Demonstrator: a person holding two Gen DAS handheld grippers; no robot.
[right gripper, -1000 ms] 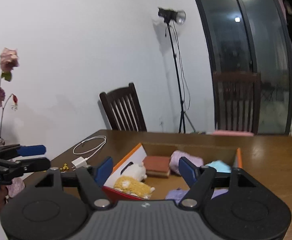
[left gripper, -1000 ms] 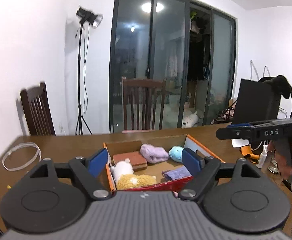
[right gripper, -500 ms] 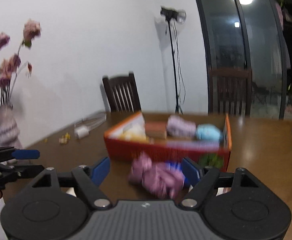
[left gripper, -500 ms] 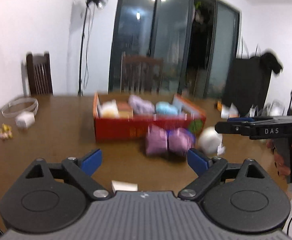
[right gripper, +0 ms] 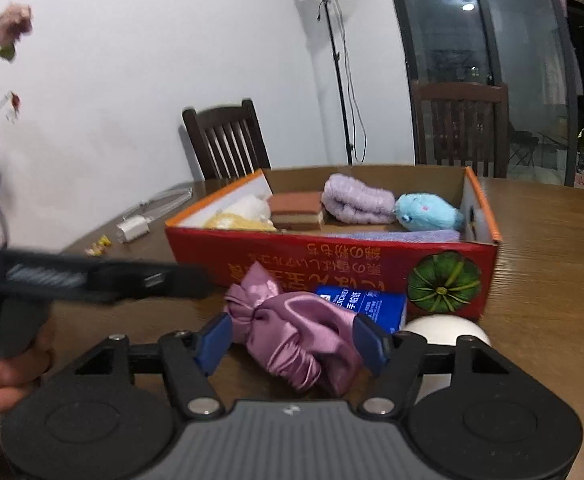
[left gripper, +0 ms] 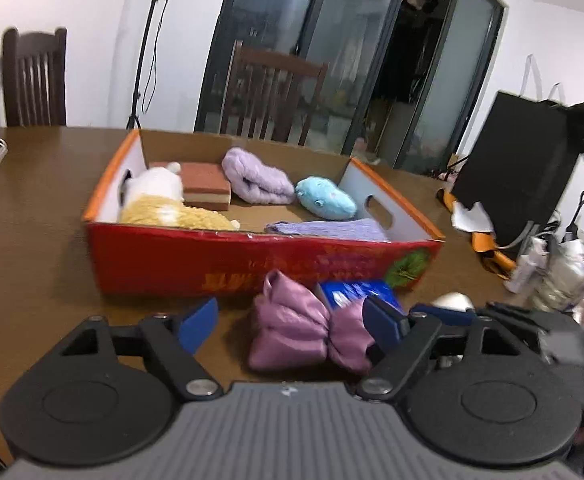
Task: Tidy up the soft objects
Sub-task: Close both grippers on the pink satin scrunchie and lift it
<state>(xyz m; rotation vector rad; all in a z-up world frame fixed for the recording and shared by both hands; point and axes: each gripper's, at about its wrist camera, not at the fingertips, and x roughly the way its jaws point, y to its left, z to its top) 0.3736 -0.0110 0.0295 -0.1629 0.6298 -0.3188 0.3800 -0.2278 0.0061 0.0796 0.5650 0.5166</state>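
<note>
A pink satin pouch (left gripper: 292, 332) lies on the brown table (left gripper: 31, 240) in front of a red cardboard box (left gripper: 231, 264). My left gripper (left gripper: 292, 322) is low over the pouch. Its jaws are closing, the right pad at the pouch's end and the left pad clear of it. In the right wrist view the pouch (right gripper: 296, 336) fills the gap of my right gripper (right gripper: 292, 340), whose jaws are closing with both pads at the pouch's edges. The box holds a yellow-and-white plush (left gripper: 159, 204), a brown sponge block (left gripper: 205, 186), a purple towel (left gripper: 255, 178), a blue plush (left gripper: 326, 198) and a lavender cloth (left gripper: 332, 230).
A blue tissue pack (right gripper: 366, 304) and a white ball (right gripper: 444, 328) sit against the box front, right of the pouch. A white charger and cable (right gripper: 135, 228) lie at the far left. Bottles and bags (left gripper: 552, 272) crowd the right table edge. Chairs stand behind.
Both grippers have dropped from above the box to table height in front of it. The pink pouch now lies between each pair of jaws, and both pairs have narrowed.
</note>
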